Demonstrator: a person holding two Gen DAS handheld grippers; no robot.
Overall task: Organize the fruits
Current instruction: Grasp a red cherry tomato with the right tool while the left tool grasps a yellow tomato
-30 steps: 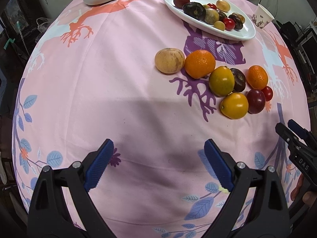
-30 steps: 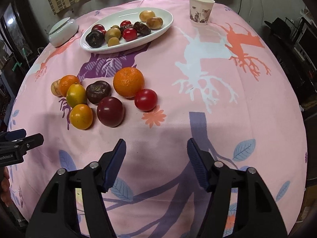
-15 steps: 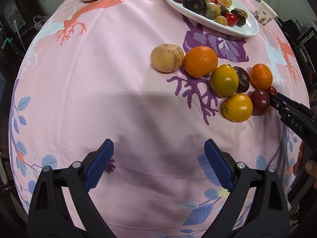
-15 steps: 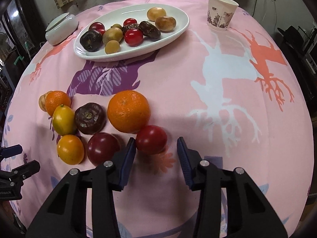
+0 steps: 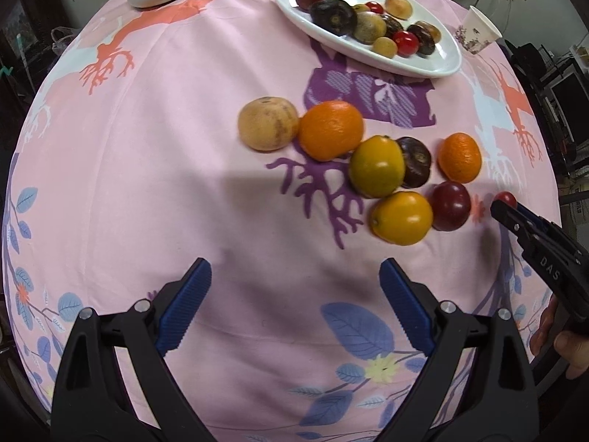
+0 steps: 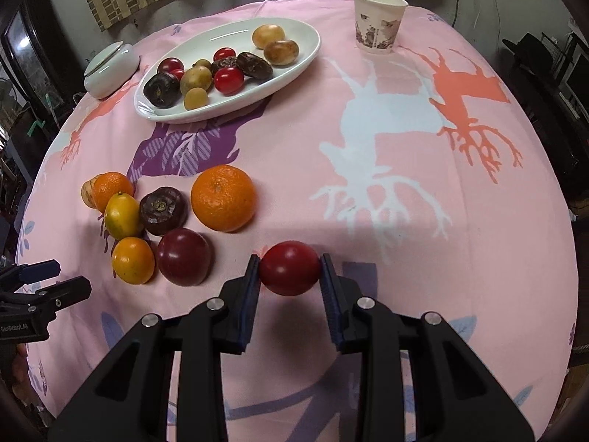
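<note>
— Seven loose fruits sit on the pink cloth (image 6: 423, 221) on your side of the white oval plate (image 6: 305, 55). Which one have you got?

— Your right gripper (image 6: 289, 276) has its fingers narrowed onto the red tomato (image 6: 289, 272), the fruit farthest right of the plate's near rim, apart from the cluster. Both pads look pressed to its sides, though whether it is lifted or resting on the cloth I cannot tell from this angle.

— And the other hand?

— Your left gripper (image 5: 292, 305) has its fingers spread wide with nothing between them, hovering over bare cloth well short of the plate.

— What could spoil this?

— The tomato is smooth and round, gripped near the pad tips; squeeze too lightly and it may squirt forward toward the plate, too hard and the skin may split. The plate already holds a crowd of small fruits (image 6: 228, 79), so dropping it from height could knock them about. Swinging left toward the plate also risks clipping the dark red plum (image 6: 184, 261) or the large orange (image 6: 223, 197).
</note>
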